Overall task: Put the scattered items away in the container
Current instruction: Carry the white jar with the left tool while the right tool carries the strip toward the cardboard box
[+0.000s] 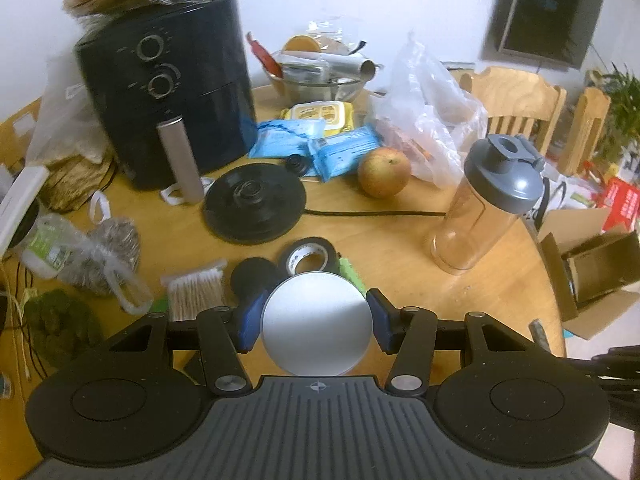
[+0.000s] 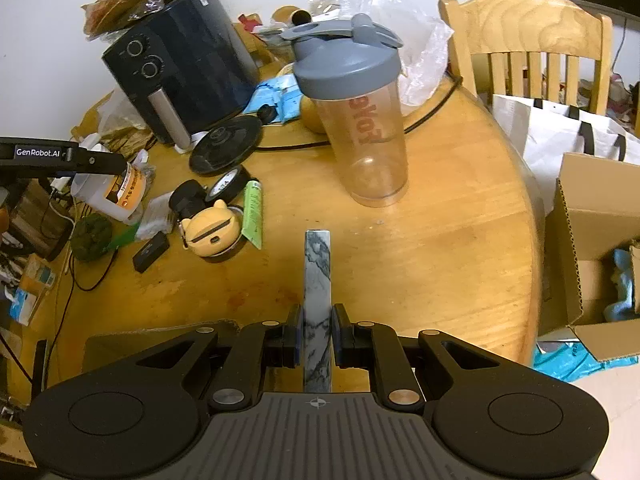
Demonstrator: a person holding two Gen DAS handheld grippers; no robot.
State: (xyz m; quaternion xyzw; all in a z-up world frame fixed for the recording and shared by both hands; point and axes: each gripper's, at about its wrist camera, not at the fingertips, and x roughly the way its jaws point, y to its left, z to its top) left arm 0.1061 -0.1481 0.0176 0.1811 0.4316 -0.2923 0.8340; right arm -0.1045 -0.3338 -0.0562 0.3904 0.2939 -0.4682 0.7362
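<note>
Now I see left claw (image 1: 315,322) pinching a round silver disc (image 1: 316,324) | right claw (image 2: 317,334) pinching a marbled flat slab (image 2: 318,280) | both above the desk (image 2: 440,240).

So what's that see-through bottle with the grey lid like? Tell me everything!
The shaker bottle is clear plastic with red lettering on its side and a grey screw-on lid whose flip cap stands open. It looks empty. It stands upright on the round wooden table, close to an apple, and neither gripper touches it.
</note>
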